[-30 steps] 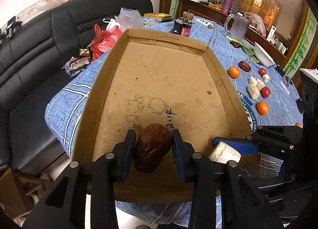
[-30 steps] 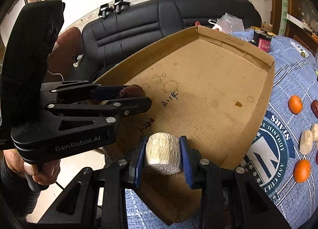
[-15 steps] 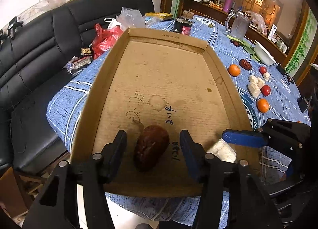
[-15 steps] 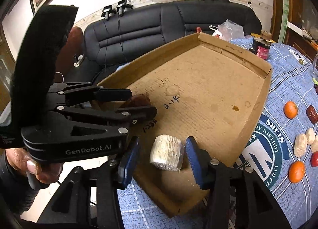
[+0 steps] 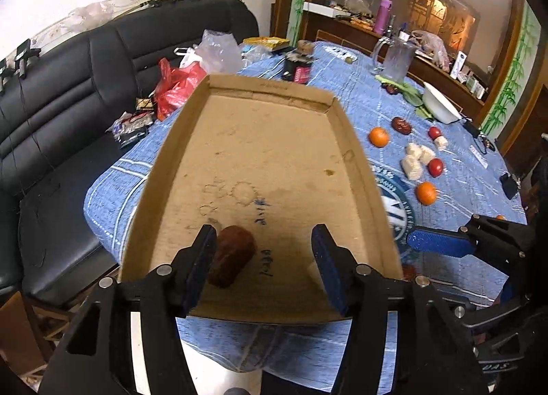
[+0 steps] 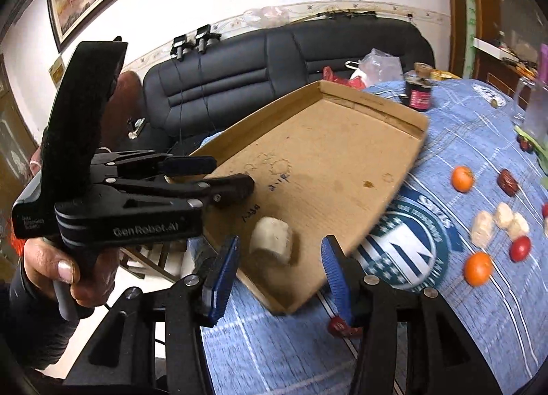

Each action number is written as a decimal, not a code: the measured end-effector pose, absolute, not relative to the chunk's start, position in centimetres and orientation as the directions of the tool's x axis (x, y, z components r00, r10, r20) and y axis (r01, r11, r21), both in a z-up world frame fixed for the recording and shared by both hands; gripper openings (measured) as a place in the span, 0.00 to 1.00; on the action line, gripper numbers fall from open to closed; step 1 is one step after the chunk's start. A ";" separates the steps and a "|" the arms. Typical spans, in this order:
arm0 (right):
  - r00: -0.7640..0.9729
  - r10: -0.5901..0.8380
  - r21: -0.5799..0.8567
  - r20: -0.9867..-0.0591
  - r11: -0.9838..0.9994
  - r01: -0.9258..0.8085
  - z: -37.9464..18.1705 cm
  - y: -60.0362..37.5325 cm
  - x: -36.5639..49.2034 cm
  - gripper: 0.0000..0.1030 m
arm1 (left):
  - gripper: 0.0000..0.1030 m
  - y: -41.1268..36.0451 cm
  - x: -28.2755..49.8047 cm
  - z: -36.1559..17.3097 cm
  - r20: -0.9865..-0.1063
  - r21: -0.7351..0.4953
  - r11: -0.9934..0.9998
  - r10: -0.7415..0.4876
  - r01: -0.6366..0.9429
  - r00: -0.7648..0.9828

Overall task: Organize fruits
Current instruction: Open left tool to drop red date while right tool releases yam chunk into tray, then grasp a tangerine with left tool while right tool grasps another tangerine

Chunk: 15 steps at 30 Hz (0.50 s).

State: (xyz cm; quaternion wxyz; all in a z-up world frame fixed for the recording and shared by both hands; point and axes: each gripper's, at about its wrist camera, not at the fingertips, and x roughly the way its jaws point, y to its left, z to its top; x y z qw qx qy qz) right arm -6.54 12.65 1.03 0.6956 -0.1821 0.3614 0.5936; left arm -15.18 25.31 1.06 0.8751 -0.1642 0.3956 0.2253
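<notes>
A shallow cardboard tray (image 5: 274, 141) lies on the blue tablecloth; it also shows in the right wrist view (image 6: 342, 141). A dark red-brown fruit (image 5: 233, 258) lies loose in the tray's near end, beside the left finger of my open left gripper (image 5: 263, 264). A pale cylindrical piece (image 6: 272, 239) lies in the tray's near corner, in front of my open right gripper (image 6: 279, 278). Both grippers are empty and sit just above the tray's near edge. The left gripper (image 6: 219, 175) shows in the right wrist view.
Oranges (image 5: 378, 137), small red fruits (image 5: 435, 167), pale pieces (image 5: 411, 167) and a dark date (image 5: 401, 125) lie on the cloth right of the tray. A dark jar (image 5: 297, 66), a glass jug (image 5: 395, 59) and a white bowl (image 5: 440, 105) stand farther back. A black sofa (image 5: 68, 86) is on the left.
Both grippers opened and let go: the red-brown fruit and the pale piece now lie in the tray. Both grippers pulled back toward the tray's near edge.
</notes>
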 end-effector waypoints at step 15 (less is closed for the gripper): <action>0.208 0.666 0.188 -0.716 0.471 -0.862 1.4 1.7 -0.3 0.49 | 0.55 18.3 -10.6 1.9 -0.767 -0.125 0.926 0.138 -0.357 0.626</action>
